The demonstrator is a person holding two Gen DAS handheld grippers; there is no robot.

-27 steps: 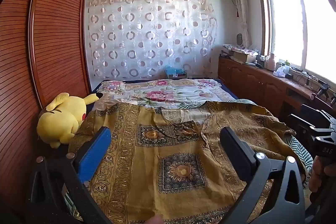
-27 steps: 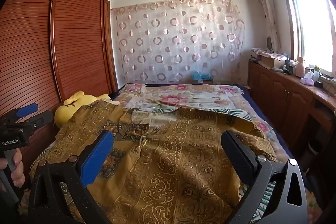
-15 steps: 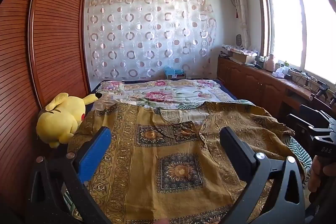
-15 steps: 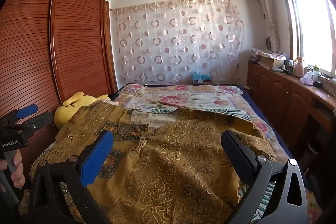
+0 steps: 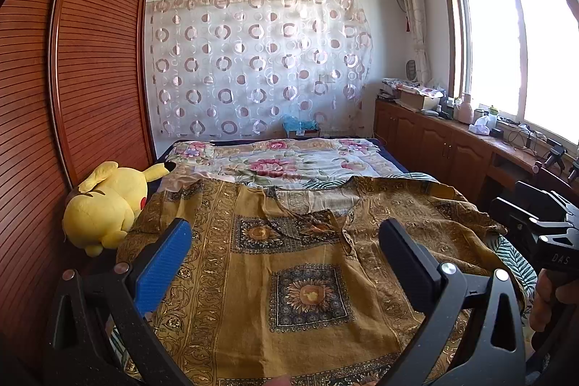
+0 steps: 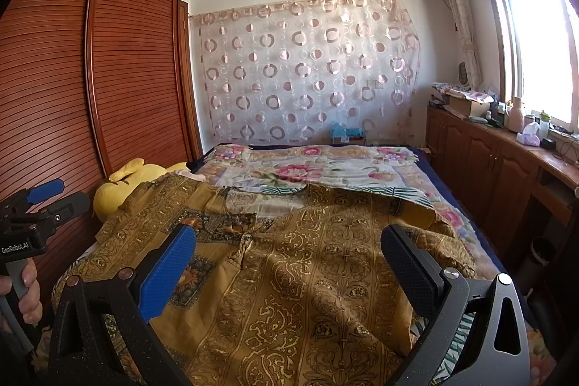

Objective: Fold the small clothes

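Observation:
A mustard-gold patterned garment [image 5: 275,263] [image 6: 307,277] lies spread over the near half of the bed, neckline toward the far side, with sunflower squares down its middle. My left gripper [image 5: 286,241] hovers above its near hem, wide open, nothing between the pads. My right gripper [image 6: 289,248] hangs over the garment's right half, equally open and empty. Each view shows the other gripper at its edge, held by a hand.
A yellow plush toy [image 5: 108,201] lies at the bed's left edge against the brown slatted wardrobe [image 5: 65,89]. A floral quilt [image 5: 282,161] covers the far bed. Wooden cabinets [image 6: 488,161] with clutter run along the right under the window.
Both views have tilted up very slightly, so the garment sits a little lower in frame. Both grippers stay wide open and the cloth has not moved.

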